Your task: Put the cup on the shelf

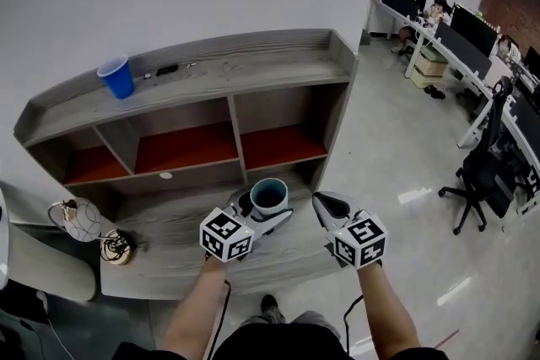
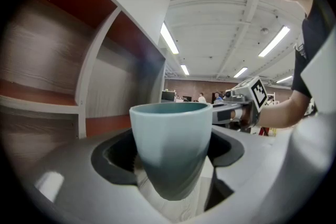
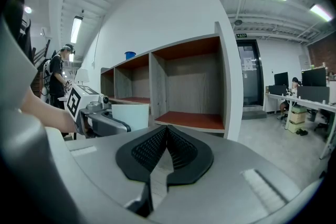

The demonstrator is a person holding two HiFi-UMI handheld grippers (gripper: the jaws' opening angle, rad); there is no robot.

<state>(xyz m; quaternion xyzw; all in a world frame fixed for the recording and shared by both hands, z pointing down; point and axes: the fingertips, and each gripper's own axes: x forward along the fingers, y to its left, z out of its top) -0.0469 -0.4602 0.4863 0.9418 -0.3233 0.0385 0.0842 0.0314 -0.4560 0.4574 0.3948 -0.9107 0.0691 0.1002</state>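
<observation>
Cup point(image 1: 269, 196) is upright, mouth up, pinched between the jaws of the left gripper point(image 1: 267, 215), which sit wide around its sides. It's just in front of the shelf point(image 1: 236, 67), over the low wooden ledge point(image 1: 169, 219) at the shelf's foot. Can't tell if it's resting there or lifted a bit.

The bit that matters imo: the red-floored openings are straight ahead of the cup and a little higher, with the right-hand opening point(image 1: 278, 146) nearest. So I'd guess lift, then push forward, keeping it vertical.

Right gripper point(image 1: 321, 200) hangs just right of the cup, jaws pressed together, nothing in it. A blue cup point(image 1: 116, 77) stands on the shelf's top, far left.
</observation>
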